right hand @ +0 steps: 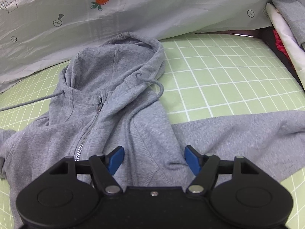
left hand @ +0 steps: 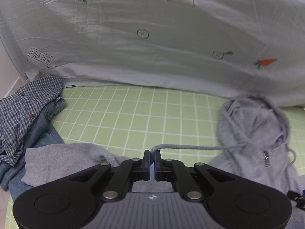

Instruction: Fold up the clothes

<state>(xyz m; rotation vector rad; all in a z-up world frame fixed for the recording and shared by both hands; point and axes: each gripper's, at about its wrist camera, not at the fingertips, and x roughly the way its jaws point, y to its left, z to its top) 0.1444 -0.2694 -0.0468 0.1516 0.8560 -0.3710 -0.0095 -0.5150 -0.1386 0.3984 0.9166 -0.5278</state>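
A: The grey zip-up hooded sweatshirt [right hand: 106,103] lies face up on the green sheet with the white grid [right hand: 219,76]. It fills the centre and lower left of the right wrist view, with the hood toward the top and one sleeve [right hand: 247,133] stretched to the right edge.

B: And the left gripper [left hand: 152,159]?

A: Its blue pads are pressed together on the end of the grey drawstring cord [left hand: 190,147]. The cord runs tight from the lower middle of the left view to the hood at the right.

B: The right gripper [right hand: 154,159]?

A: Spread wide, low over the chest of the sweatshirt, just right of the zipper [right hand: 89,129]. It holds nothing.

B: What could go wrong here, you think?

A: If the left one pulls more, the cord may slide out through the hood channel, or drag the hood crooked, because nothing pins the cloth. The other cord [right hand: 133,110] lies loose on the chest and could get trapped in a fold.

B: And around it?

A: A blue checked shirt on denim [left hand: 22,114] is piled at the left edge, close to the other sleeve [left hand: 63,160]. A wide sweep could catch it. Behind is the pale carrot-print cloth [left hand: 152,57].
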